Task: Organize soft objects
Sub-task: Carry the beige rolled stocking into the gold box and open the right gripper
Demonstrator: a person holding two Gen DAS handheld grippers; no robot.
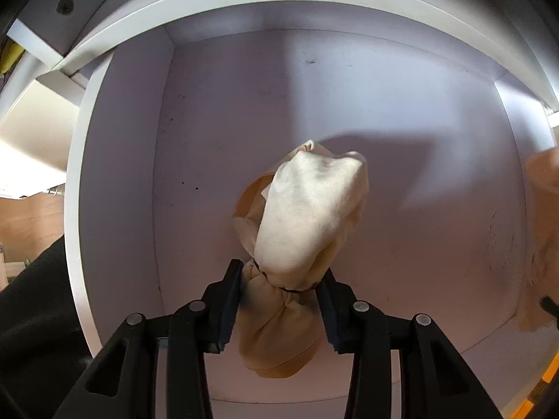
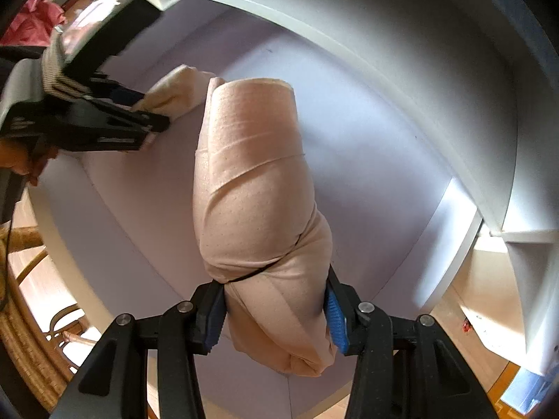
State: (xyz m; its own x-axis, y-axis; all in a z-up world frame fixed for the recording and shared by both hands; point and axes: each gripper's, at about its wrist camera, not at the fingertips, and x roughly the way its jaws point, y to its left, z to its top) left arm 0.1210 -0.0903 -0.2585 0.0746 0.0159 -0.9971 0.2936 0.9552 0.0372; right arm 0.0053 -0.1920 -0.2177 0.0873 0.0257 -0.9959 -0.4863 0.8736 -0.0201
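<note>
Beige fabric in both grippers, each bundle cinched by a thin dark band.

Left side: my left gripper (image 1: 282, 309) has its black fingers (image 1: 223, 309) clamped on the cream bundle (image 1: 307, 216) just below its band. It's a soft, slightly fuzzy cloth, rounded at the far end and crumpled where pinched, with a tail hanging below the pads. It sits inside the white shelf cubby (image 1: 115, 160), off the back panel, which is smooth, matte and scuffed with small dark specks. A black sleeve fills the lower left corner of that view.

Right side: my right gripper (image 2: 276, 314) is closed on the peach roll (image 2: 251, 188) near its lower end. The blue ribbed pads (image 2: 336, 317) press into it on both sides. It's a stretchy, finely dimpled knit wrapped in overlapping layers, roughly cylindrical and tilted into the same cubby (image 2: 384, 146). The roll blocks most of the cubby's centre in this view. Left gripper and cream bundle show upper left of it (image 2: 150, 111), just beside the roll's far end; can't tell if they touch. Wicker furniture (image 2: 21, 331) sits outside the cubby, lower left. Red cloth (image 2: 35, 17) is at the top left corner.
</note>
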